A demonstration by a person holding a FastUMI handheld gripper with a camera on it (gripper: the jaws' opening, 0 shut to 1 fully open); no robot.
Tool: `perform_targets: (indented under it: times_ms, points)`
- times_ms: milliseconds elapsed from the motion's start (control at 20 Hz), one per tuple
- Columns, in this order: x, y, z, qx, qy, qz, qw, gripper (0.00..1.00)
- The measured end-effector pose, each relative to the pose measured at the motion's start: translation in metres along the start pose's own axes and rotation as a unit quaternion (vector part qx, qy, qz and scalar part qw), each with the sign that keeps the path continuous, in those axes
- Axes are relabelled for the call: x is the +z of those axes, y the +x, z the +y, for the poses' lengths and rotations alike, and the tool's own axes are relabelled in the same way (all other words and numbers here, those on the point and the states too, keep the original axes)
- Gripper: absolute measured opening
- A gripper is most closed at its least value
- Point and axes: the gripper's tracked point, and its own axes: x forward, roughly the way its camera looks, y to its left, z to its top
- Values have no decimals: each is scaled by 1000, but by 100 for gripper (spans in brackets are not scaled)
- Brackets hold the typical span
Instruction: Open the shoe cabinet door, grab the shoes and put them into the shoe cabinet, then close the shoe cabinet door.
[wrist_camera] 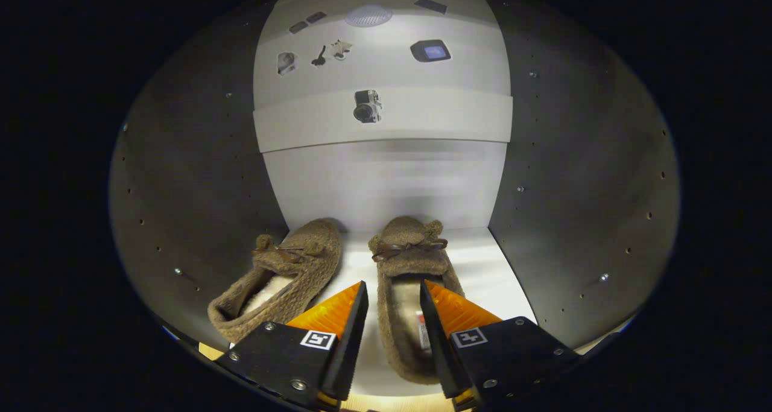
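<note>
Tool points level into the shoe cabinet, fingers parted, astride the right slipper's wall, not gripping.

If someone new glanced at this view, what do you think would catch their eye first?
Probably the two fuzzy brown slippers on the cabinet's pale floor: the right slipper lies straight, its left side wall in the gap of the open claw, while the left slipper is angled toward the grey side wall. Next, the small stickers on the white back panel above.

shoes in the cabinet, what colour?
Brown, fuzzy, pale lining: shoes, gripper view; gripper open.
</note>
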Motion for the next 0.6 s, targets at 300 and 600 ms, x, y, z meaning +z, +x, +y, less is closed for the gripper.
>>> perform_targets:
  times_ms: [300,600]
  points:
    - [-2,-64,15,6,-7,-31,999,81]
    - [-2,-147,46,26,-23,-89,995,93]
